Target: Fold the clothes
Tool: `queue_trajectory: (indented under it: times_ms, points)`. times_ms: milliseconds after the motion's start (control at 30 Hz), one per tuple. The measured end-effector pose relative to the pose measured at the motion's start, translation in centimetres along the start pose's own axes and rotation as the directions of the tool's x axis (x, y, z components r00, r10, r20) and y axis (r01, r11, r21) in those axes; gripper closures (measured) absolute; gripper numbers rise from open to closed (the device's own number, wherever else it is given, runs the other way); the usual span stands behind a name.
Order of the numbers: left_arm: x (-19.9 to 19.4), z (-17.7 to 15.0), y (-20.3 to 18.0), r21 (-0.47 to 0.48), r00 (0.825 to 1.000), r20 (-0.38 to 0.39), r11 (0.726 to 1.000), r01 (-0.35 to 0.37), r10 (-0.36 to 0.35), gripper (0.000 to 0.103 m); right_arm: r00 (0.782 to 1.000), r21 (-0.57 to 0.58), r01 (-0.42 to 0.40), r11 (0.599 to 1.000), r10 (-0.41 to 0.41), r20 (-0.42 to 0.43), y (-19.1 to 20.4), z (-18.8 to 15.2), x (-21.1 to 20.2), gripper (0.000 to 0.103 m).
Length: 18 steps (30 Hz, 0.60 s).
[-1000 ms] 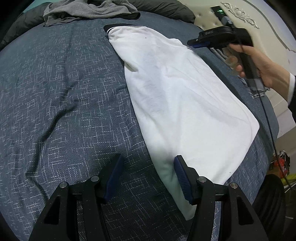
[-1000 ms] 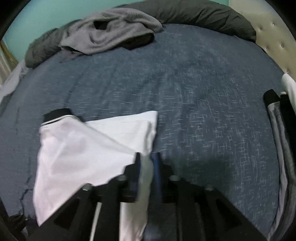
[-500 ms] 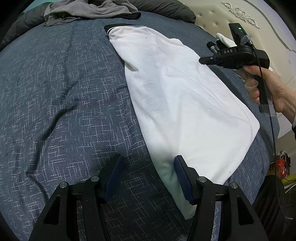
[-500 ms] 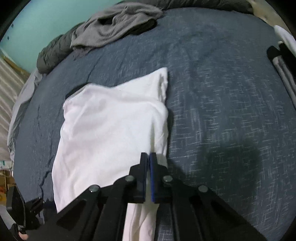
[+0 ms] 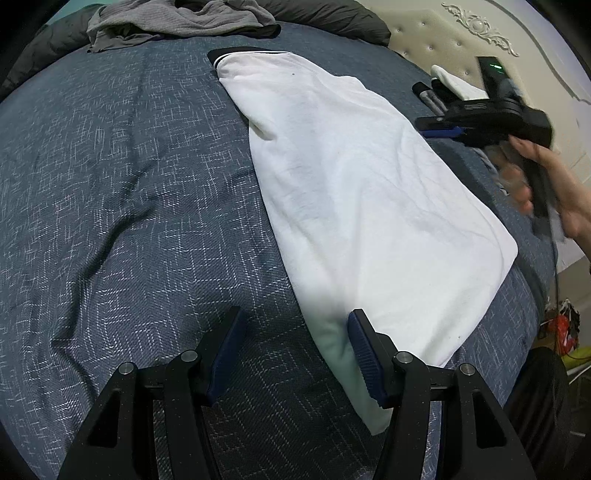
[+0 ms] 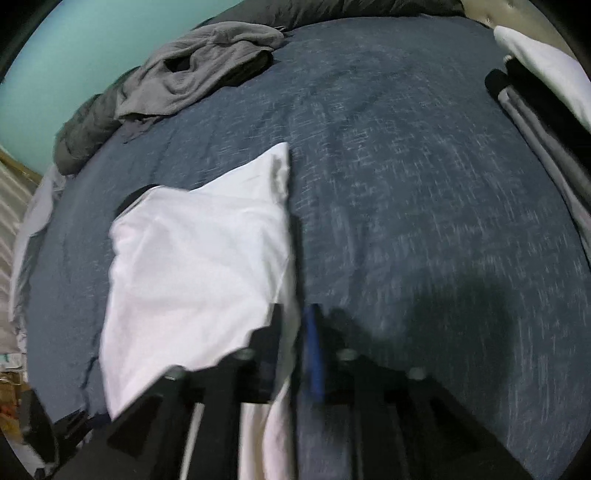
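- White shirt [image 5: 362, 206], smooth cotton folded into a long slab, lies on the woven blue bedspread [image 5: 110, 206].
- Left gripper [image 5: 295, 354] gapes empty beside its hem.
- Right gripper [image 6: 295, 354], jaws just parting, straddles the shirt's edge loosely.

Your two wrist views look steeply down from opposite sides, close, sharing the white garment [image 5: 369, 206] on the bed [image 5: 110, 184].

White shirt [image 5: 369, 192] on blue bedspread [image 5: 129, 206]

White garment [image 5: 369, 206], folded into a long strip, dark-trimmed collar end nearest the grey clothes pile [image 5: 177, 18], flat.
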<state>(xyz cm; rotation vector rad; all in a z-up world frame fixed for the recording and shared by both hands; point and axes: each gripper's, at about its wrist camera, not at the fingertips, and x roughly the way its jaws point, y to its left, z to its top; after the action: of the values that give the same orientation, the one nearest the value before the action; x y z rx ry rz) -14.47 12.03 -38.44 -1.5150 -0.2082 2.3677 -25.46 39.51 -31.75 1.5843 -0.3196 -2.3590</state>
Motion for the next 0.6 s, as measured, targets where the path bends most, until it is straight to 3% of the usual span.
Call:
queue_trajectory:
  times_ms: [100,233,300,600]
  points:
    - [-0.8,-0.9,-0.5,0.0,1.0,0.0,1.0,-0.004,0.004,0.042,0.999,-0.036,-0.05,0.998,0.049,-0.016,0.8,-1.7,-1.1,0.077]
    - [-0.8,-0.9,-0.5,-0.003,1.0,0.0,1.0,-0.005,0.005,0.042,0.996,-0.076,-0.056,0.996,0.05,-0.079,1.7,-3.8,-0.6,0.078]
    - [-0.9,-1.0,-0.5,-0.005,1.0,0.0,1.0,-0.005,0.005,0.042,0.994,-0.082,-0.064,0.995,0.057,-0.088,1.8,-4.7,-0.4,0.099]
    - [-1.4,-1.4,-0.1,-0.018,1.0,0.002,1.0,0.01,-0.01,0.042,0.998,-0.045,0.016,0.999,-0.018,-0.058,0.7,-6.1,-1.1,0.101]
